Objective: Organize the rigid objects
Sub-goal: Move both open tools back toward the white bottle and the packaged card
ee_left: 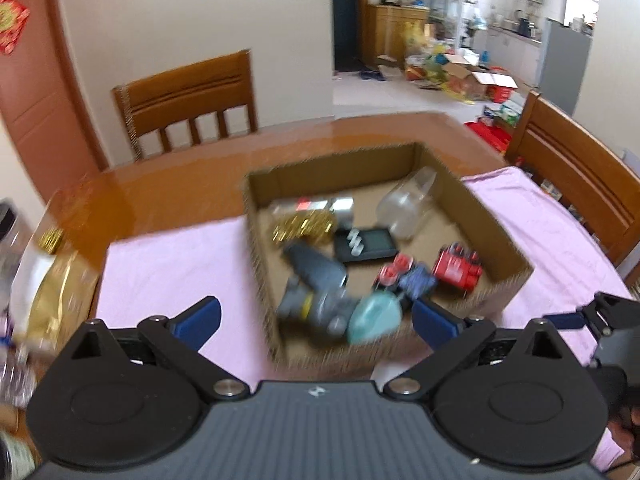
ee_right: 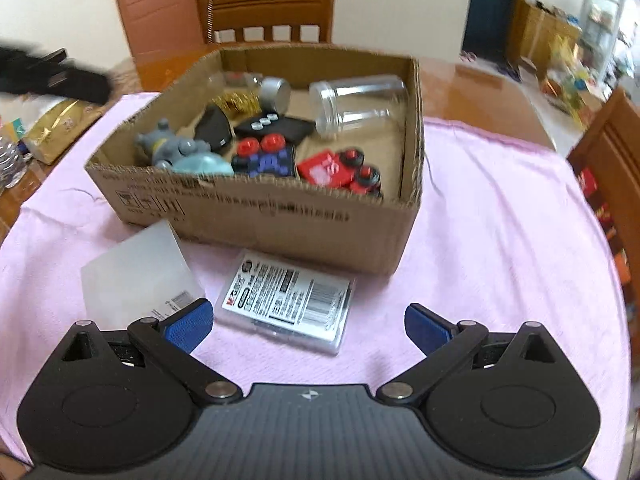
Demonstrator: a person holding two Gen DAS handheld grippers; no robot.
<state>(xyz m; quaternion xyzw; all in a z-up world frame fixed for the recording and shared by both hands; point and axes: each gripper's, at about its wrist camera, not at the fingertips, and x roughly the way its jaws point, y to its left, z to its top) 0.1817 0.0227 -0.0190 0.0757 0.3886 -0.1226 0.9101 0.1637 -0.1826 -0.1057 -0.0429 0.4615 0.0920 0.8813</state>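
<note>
Blue-padded, the right gripper (ee_right: 307, 326) hung with jaws spread and empty above a clear labelled case (ee_right: 286, 298) lying flat on the pink cloth (ee_right: 500, 240), a frosted plastic piece (ee_right: 136, 276) just left of it. Collecting seemed underway; next it likely needed to close on the case. Farther off, the cardboard box (ee_right: 280, 216) held toys and a jar (ee_right: 360, 106); the left gripper (ee_left: 316, 320) was spread, empty, over its near edge.

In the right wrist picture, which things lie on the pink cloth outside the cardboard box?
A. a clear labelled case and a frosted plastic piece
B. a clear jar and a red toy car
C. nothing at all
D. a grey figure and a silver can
A: the clear labelled case and the frosted plastic piece lie on the pink cloth in front of the cardboard box.
</note>
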